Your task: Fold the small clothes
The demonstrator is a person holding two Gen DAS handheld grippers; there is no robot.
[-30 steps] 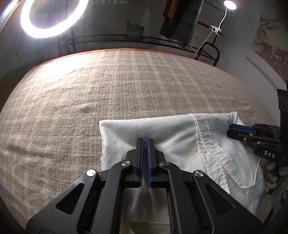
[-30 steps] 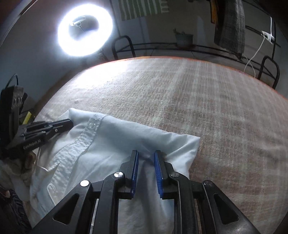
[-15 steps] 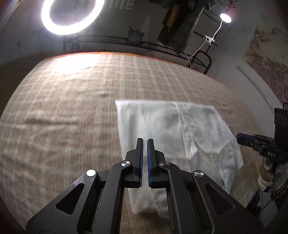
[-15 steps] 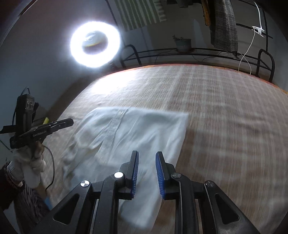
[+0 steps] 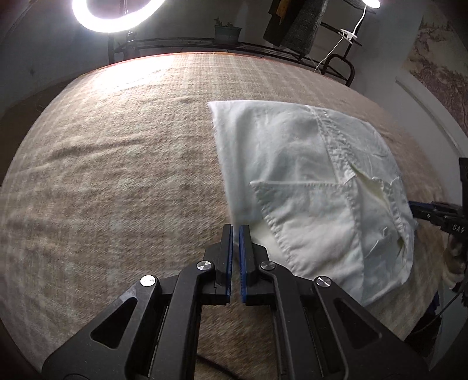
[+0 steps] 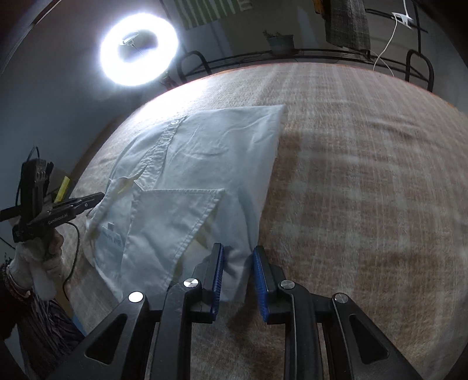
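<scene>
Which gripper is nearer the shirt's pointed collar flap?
Right. The right gripper sits at the shirt's near edge, beside the collar flap. The left gripper hangs just off the shirt's opposite edge.

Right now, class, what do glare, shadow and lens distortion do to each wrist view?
Left wrist view: ring light blows out, washing the blanket's far edge; fisheye bows that edge. Right wrist view: ring light glares white; the white shirt shades the blanket alongside.

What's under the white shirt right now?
The white shirt lies flat on the beige plaid blanket, which shows all around it. Its own folded layers cover whatever else lies beneath.
</scene>
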